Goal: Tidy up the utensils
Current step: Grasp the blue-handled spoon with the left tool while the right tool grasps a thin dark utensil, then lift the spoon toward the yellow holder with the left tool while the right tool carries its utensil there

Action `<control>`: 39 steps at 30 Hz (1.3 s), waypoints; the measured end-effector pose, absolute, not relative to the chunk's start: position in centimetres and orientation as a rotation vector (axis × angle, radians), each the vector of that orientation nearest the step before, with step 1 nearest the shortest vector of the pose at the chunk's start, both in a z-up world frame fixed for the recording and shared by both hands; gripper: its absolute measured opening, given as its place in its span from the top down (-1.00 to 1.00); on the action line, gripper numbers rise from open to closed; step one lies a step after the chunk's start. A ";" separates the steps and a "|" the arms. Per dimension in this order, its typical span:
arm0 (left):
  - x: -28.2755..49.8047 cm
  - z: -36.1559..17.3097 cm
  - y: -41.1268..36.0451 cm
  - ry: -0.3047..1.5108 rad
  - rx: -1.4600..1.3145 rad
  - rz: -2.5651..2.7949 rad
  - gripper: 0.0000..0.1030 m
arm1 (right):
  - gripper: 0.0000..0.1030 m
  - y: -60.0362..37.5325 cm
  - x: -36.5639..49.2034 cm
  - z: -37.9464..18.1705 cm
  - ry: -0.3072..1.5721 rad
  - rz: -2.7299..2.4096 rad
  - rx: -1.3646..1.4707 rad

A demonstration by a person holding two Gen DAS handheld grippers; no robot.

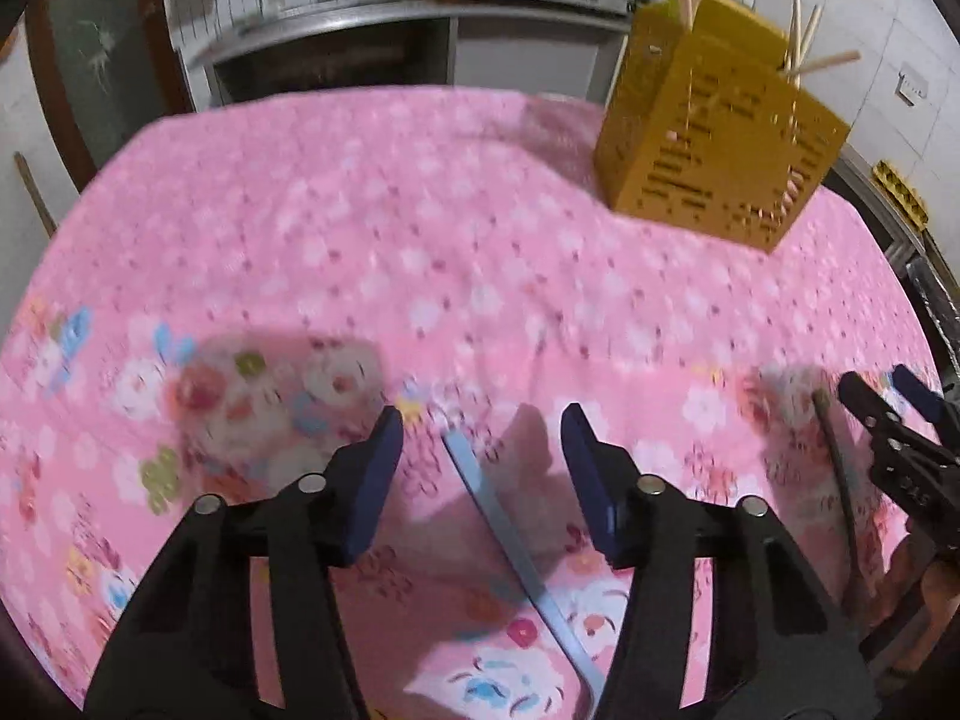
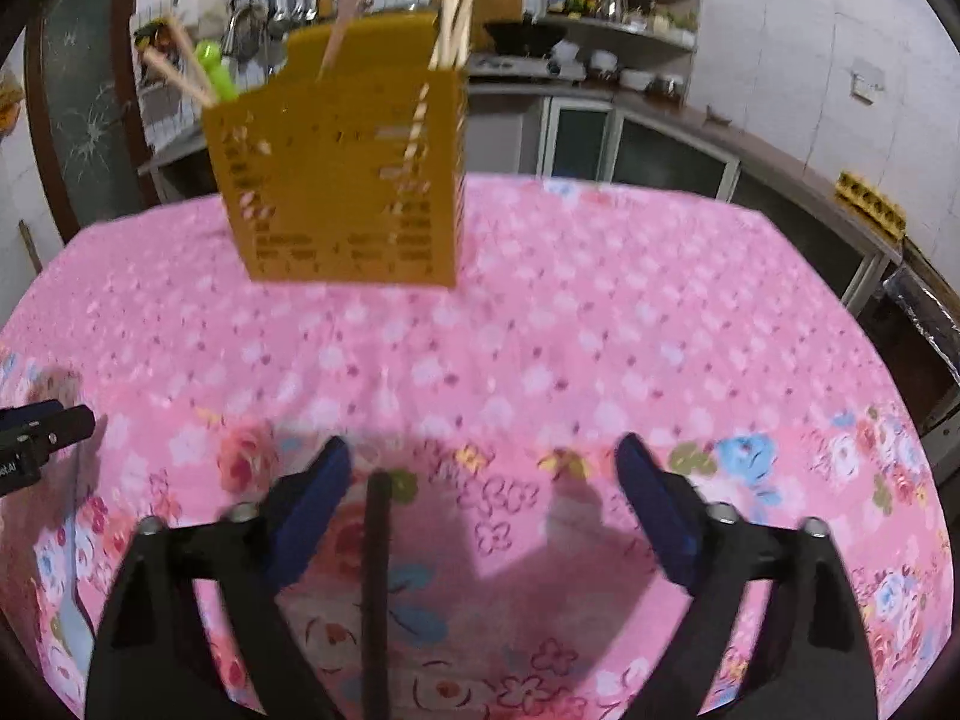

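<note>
Left gripper (image 1: 483,468), jaws apart, straddles pale blue utensil handle (image 1: 510,546) lying lengthwise; right gripper (image 2: 483,495), also unclenched, straddles dark stick (image 2: 378,588).

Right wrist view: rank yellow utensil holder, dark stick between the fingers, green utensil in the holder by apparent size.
1. yellow utensil holder, clearly largest.
2. dark stick, long but thin; it lies close to the camera, so its size is exaggerated.
3. green utensil, only its top shows.

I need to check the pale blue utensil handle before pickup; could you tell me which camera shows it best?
The left wrist view: the pale blue handle lies on the pink cloth, centred between the open left gripper. The right wrist view catches only a blurred piece at its lower left edge.
</note>
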State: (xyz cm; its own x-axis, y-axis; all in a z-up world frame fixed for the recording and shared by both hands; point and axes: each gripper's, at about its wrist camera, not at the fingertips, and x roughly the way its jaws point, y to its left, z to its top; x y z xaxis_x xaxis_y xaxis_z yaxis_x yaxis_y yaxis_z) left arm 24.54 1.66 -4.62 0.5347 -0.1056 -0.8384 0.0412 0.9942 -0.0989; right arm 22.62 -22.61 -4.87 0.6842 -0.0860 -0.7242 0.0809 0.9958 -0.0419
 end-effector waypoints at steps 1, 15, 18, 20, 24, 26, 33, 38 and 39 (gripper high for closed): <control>24.5 -4.9 1.6 1.014 -0.067 -0.088 0.00 | -0.46 -22.5 22.7 -5.2 0.823 -0.088 -0.010; 25.5 -5.2 0.2 1.096 0.007 -0.085 0.73 | 0.40 -20.8 23.4 -6.0 0.932 -0.008 -0.007; 25.9 -5.0 -0.2 1.112 0.005 -0.110 0.82 | 0.61 -21.3 23.5 -5.9 0.956 -0.005 0.032; 26.2 -5.0 -0.4 1.124 -0.010 -0.133 0.84 | 0.63 -21.4 23.4 -5.8 0.968 -0.004 0.044; 26.4 -5.1 -1.3 1.123 0.029 -0.135 0.85 | 0.62 -21.4 23.3 -5.8 0.991 0.000 0.046; 26.3 -5.2 -1.8 1.116 0.067 -0.132 0.85 | 0.62 -21.2 23.3 -5.7 0.994 -0.005 0.037; 26.5 -5.3 -2.0 1.087 0.099 -0.140 0.88 | 0.81 -21.1 23.8 -5.6 0.990 -0.011 0.047; 26.1 -4.5 -1.7 1.049 0.076 -0.155 0.89 | 0.81 -21.8 23.4 -3.8 0.941 -0.003 0.081; 26.0 -3.8 -1.6 1.029 0.068 -0.160 0.89 | 0.81 -22.0 23.3 -3.5 0.932 0.000 0.087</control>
